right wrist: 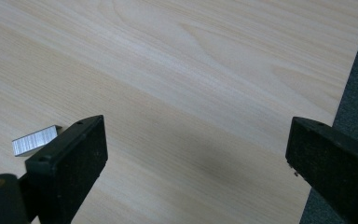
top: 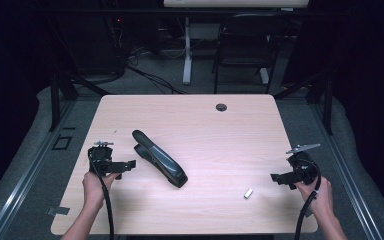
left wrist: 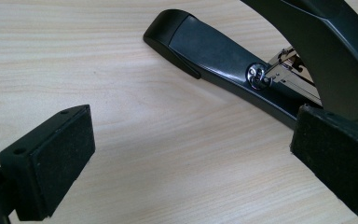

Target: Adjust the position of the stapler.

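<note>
Both grippers sat low over the wooden table, neither holding anything. The left gripper had its jaws spread wide with bare tabletop between the pads; the black long-arm stapler lay just ahead of them and toward the right-hand jaw, its arm raised and the metal staple channel exposed, so it looked open for loading. In the left gripper view the stapler's base ran past the right-hand jaw tip, near it, touching or not couldn't be told. The right gripper was also wide open and empty; the strip of staples lay just outside its left-hand jaw, not between the pads, well apart from the stapler. Likely work: pick up the strip and load it. Risks as judged: the strip was small and flat on the wood, so broad pads could skid over it or snap it apart if squeezed off-centre; approaching from this offset could shove it away rather than straddle it. The left jaw could bump the raised arm and swing or shut the stapler, and the stapler could slide on the smooth top if unbraced.
</note>
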